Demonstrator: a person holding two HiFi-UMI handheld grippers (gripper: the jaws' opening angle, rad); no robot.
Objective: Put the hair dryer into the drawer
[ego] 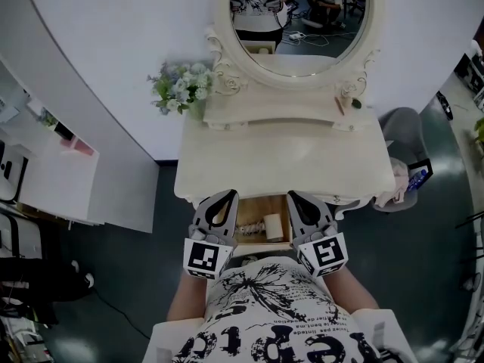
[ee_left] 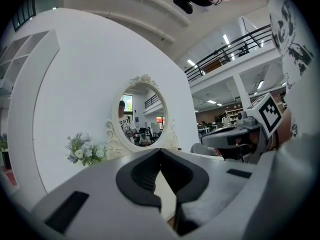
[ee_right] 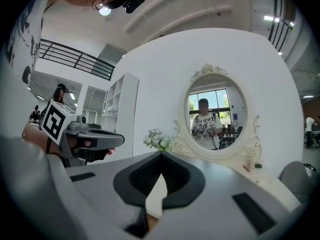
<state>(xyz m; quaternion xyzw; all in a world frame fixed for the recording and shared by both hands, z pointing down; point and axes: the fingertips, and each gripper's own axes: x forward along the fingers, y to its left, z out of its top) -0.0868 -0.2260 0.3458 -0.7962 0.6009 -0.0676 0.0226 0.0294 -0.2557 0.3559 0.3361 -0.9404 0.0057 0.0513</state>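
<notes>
The drawer (ego: 281,243) of the cream vanity table (ego: 287,165) stands pulled out under the table's front edge. Inside it lies a cream, cylinder-shaped thing that looks like the hair dryer (ego: 273,226), partly hidden by the table edge. My left gripper (ego: 226,194) is over the drawer's left side and my right gripper (ego: 292,196) over its right side. Both are shut and hold nothing. In the left gripper view the left gripper (ee_left: 160,150) has its tips together, with the right gripper (ee_left: 235,136) beside it. The right gripper view shows the right gripper (ee_right: 161,154) closed the same way.
An oval mirror (ego: 299,21) rises at the back of the table, with a bunch of pale flowers (ego: 181,85) at its left. A grey chair (ego: 404,138) with cloth on it stands to the right. A white shelf unit (ego: 53,172) is at the left.
</notes>
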